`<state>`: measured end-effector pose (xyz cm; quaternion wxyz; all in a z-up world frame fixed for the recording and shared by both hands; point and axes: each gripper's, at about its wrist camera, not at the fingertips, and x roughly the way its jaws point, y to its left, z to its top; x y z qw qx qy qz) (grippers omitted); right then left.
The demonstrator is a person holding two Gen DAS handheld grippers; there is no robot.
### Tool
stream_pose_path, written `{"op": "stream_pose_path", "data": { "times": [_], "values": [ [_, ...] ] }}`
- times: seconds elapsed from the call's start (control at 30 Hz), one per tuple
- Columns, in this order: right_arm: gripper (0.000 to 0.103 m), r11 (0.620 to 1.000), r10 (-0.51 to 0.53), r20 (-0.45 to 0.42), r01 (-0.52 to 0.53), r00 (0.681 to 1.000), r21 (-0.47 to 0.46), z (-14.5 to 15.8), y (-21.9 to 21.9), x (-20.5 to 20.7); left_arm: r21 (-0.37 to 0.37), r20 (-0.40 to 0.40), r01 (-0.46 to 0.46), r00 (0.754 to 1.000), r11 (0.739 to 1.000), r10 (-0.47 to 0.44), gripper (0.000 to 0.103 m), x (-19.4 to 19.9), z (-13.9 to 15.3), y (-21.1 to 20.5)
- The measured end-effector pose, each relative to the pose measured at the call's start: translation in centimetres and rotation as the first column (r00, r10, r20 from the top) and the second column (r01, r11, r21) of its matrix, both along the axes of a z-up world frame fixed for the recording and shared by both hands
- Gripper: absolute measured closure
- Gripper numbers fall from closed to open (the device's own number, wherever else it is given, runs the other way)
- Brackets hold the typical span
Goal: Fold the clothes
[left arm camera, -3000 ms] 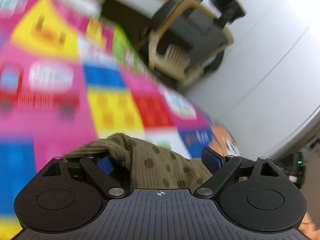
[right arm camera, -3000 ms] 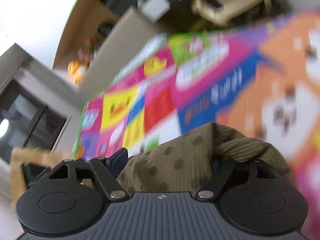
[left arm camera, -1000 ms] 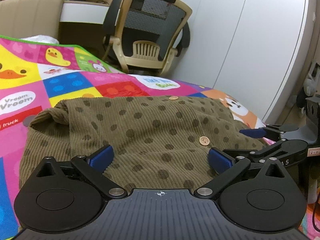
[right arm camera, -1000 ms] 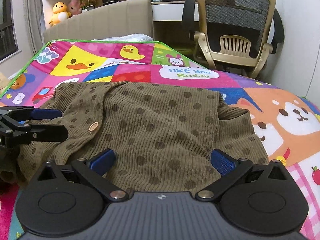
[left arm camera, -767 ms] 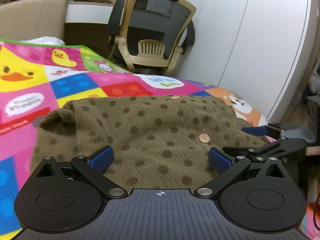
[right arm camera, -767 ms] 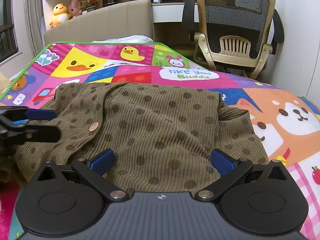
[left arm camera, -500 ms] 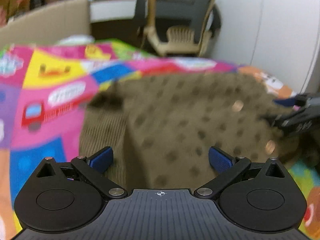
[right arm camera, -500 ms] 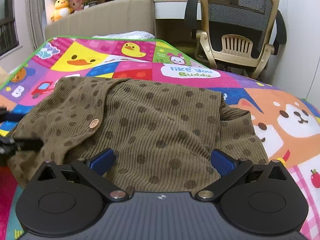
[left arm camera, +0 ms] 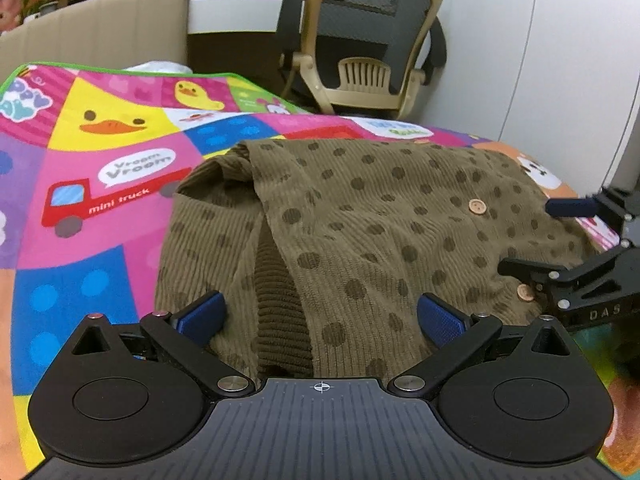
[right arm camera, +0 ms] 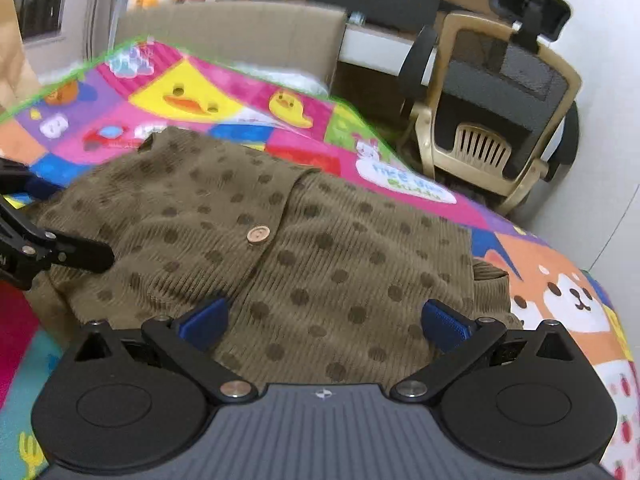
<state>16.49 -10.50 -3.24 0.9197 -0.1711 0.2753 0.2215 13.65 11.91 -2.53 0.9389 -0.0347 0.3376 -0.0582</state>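
Note:
An olive-brown corduroy garment (left arm camera: 360, 232) with dark dots and wooden buttons lies folded on the colourful play mat (left arm camera: 100, 168). My left gripper (left arm camera: 320, 316) hovers open over its near left part, where a ribbed cuff or hem shows; nothing is between the blue pads. In the right wrist view the same garment (right arm camera: 304, 256) fills the middle, and my right gripper (right arm camera: 324, 320) stands open above its near edge. Each gripper shows at the side of the other's view: the right one (left arm camera: 560, 236), the left one (right arm camera: 52, 228).
A beige office chair (left arm camera: 368, 44) with black mesh stands beyond the mat, before a white desk (left arm camera: 232, 16). A beige upholstered headboard or sofa back (left arm camera: 100, 32) runs along the mat's far edge. A white wall (left arm camera: 560, 60) closes the right side.
Three seconds ago both grippers were shut on the garment in the air. It now lies on the mat and both are open. In the last second the left gripper swung left and the right one tilted.

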Motion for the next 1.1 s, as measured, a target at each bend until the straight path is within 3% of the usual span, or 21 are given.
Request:
{"op": "stream_pose_path", "data": {
  "times": [0.4, 0.57, 0.7, 0.8, 0.97, 1.1],
  "values": [
    [0.0, 0.998, -0.002, -0.058, 0.006, 0.998, 0.065, -0.3, -1.1, 0.6, -0.039, 0.008, -0.022, 1.0, 0.999, 0.022, 0.0, -0.3, 0.1, 0.6],
    [0.0, 0.997, -0.003, -0.069, 0.008, 0.998, 0.079, -0.3, -1.3, 0.7, -0.171, 0.022, -0.089, 0.995, 0.981, 0.094, 0.0, -2.4, 0.9, 2.8],
    [0.0, 0.996, -0.002, -0.077, 0.009, 0.997, 0.088, -0.3, -1.5, 0.8, -0.233, -0.014, -0.213, 0.976, 0.949, 0.216, 0.0, -3.5, 0.9, 5.4],
    [0.0, 0.994, 0.009, -0.077, -0.001, 0.997, 0.105, 0.8, -1.2, 1.6, -0.264, -0.036, -0.27, 0.962, 0.926, 0.271, 0.0, -3.7, 0.4, 7.1],
    [0.0, 0.99, 0.03, -0.074, -0.02, 0.997, 0.137, 2.9, -0.6, 3.2, -0.228, -0.037, -0.267, 0.963, 0.936, 0.266, 0.0, -3.4, 0.6, 6.8],
    [0.0, 0.986, 0.047, -0.071, -0.035, 0.996, 0.162, 4.6, -0.2, 4.5, -0.266, -0.046, -0.252, 0.967, 0.93, 0.249, 0.0, -3.0, 0.8, 7.0]
  ]
}}
